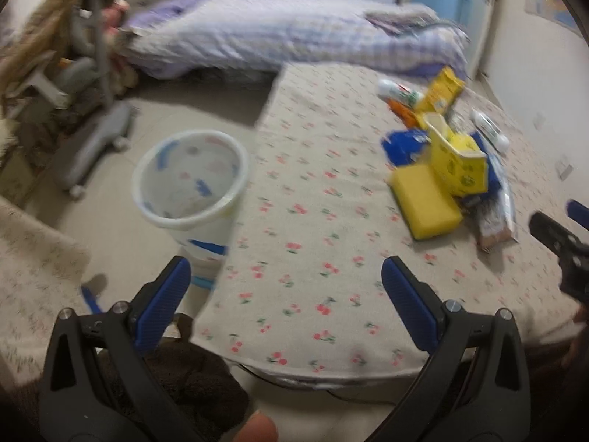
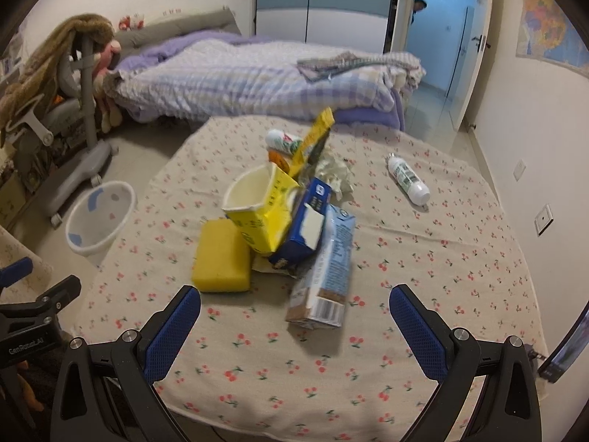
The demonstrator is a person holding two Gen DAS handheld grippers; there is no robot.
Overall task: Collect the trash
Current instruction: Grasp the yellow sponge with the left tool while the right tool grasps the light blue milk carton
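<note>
A pile of trash lies on the floral tablecloth point(image 2: 423, 265): a yellow sponge point(image 2: 221, 258), an open yellow carton point(image 2: 261, 206), a dark blue box point(image 2: 305, 221), a light blue milk carton point(image 2: 327, 272), a yellow wrapper point(image 2: 313, 140), crumpled paper point(image 2: 337, 173) and two white bottles point(image 2: 408, 180) point(image 2: 281, 140). My right gripper point(image 2: 294, 313) is open, just short of the milk carton. My left gripper point(image 1: 285, 283) is open over the table's near left edge. A white bin point(image 1: 191, 180) point(image 2: 99, 217) stands on the floor left of the table. The sponge point(image 1: 423, 199) and yellow carton point(image 1: 456, 158) lie far right of the left gripper.
A bed with a purple checked quilt point(image 2: 257, 81) runs behind the table. A grey wheeled chair point(image 2: 77, 140) draped with a brown throw stands left of the bin. An open door point(image 2: 441, 37) is at the back right. The right gripper point(image 1: 567, 243) shows at the left wrist view's right edge.
</note>
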